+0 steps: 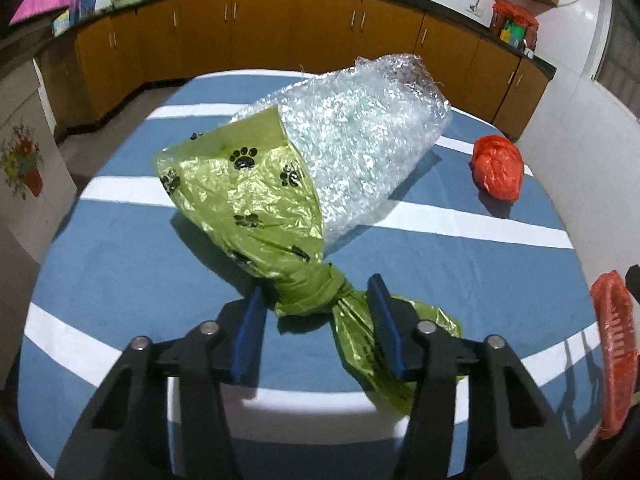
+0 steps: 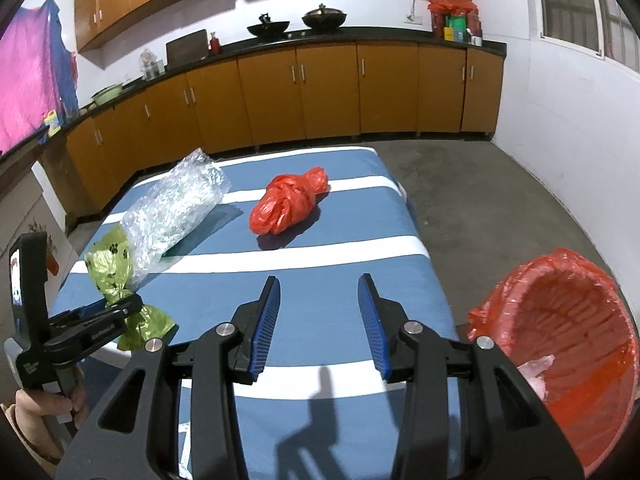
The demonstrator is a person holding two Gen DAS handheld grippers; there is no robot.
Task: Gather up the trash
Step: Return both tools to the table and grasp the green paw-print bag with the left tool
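Bright indoor light throws sharp shadows across the striped bed (image 2: 344, 248); both views sharp, fisheye-bent with dark corners.

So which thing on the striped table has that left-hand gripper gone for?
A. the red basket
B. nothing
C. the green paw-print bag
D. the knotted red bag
C: the left gripper straddles the knotted neck of the green paw-print bag; the red bag lies apart, farther back on the table.
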